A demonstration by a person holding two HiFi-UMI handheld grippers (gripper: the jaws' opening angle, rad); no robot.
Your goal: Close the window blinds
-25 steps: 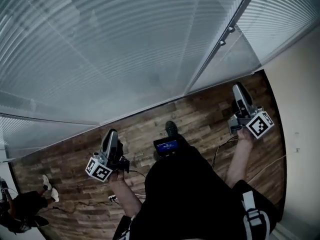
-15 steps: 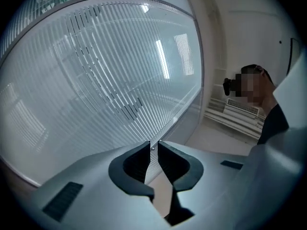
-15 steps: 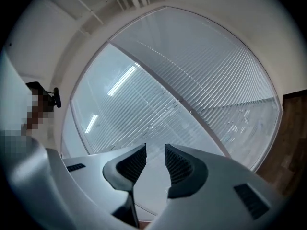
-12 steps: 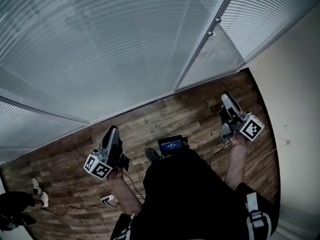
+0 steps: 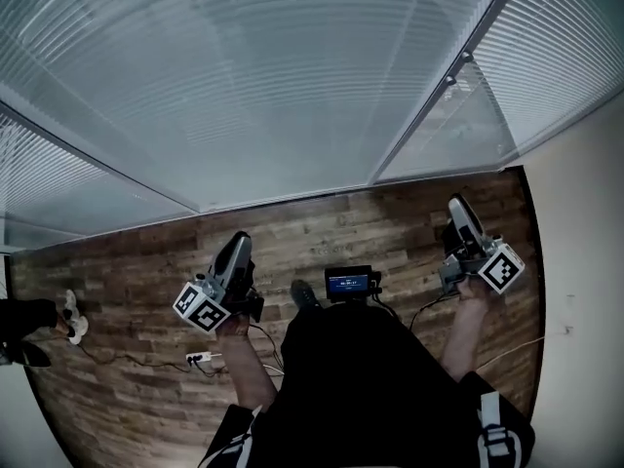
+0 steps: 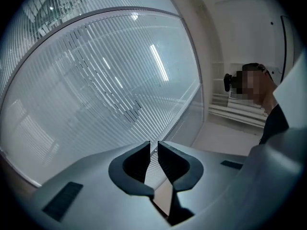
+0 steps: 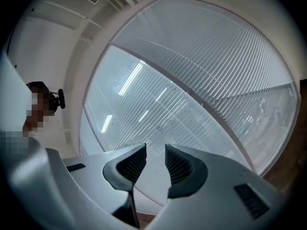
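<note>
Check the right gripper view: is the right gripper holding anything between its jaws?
No: the right gripper has its jaws apart, and only the window blinds beyond show through the gap.

My head view looks steeply down from above the person. The blinds [image 5: 244,76] fill the upper half of the frame and the wooden floor [image 5: 127,271] bands the middle. The left gripper [image 5: 240,238] sits at lower left, the right gripper [image 5: 457,203] at right. Each gripper view rides just behind its own jaws, seen at bottom centre, and faces the blinds from near. All three views share the blinds.
</note>
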